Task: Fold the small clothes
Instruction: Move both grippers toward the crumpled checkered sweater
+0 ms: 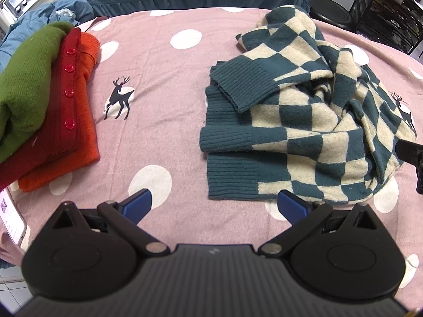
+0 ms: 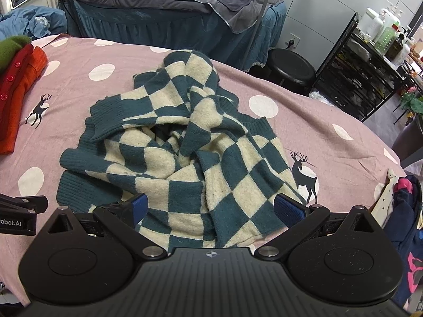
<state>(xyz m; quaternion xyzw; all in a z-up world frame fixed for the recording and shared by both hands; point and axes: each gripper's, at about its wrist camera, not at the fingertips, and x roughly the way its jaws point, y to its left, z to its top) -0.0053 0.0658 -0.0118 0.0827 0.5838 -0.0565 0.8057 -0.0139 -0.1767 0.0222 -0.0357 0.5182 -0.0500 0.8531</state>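
Both grippers spread wide over a crumpled checked sweater

The left gripper (image 1: 214, 206) has its blue-padded jaws spread far apart and holds nothing; between the pads only the pink spotted bedsheet (image 1: 158, 84) shows. Its right-side pad sits at the near hem of the checked sweater (image 1: 290, 121), though contact cannot be judged. The bulk of the sweater lies ahead and to the right of this gripper, crumpled, with its ribbed teal cuffs and hem turned toward the left.

The right gripper (image 2: 211, 208) is likewise wide open and empty. Here the sweater (image 2: 185, 142) lies directly ahead and runs in between the two pads, its near edge reaching down to the gripper body.

At the far left of the sheet lies a stack of folded knits (image 1: 45, 100), green over red over orange, well apart from the sweater. A heap of dark clothes (image 2: 404, 211) sits by the right gripper
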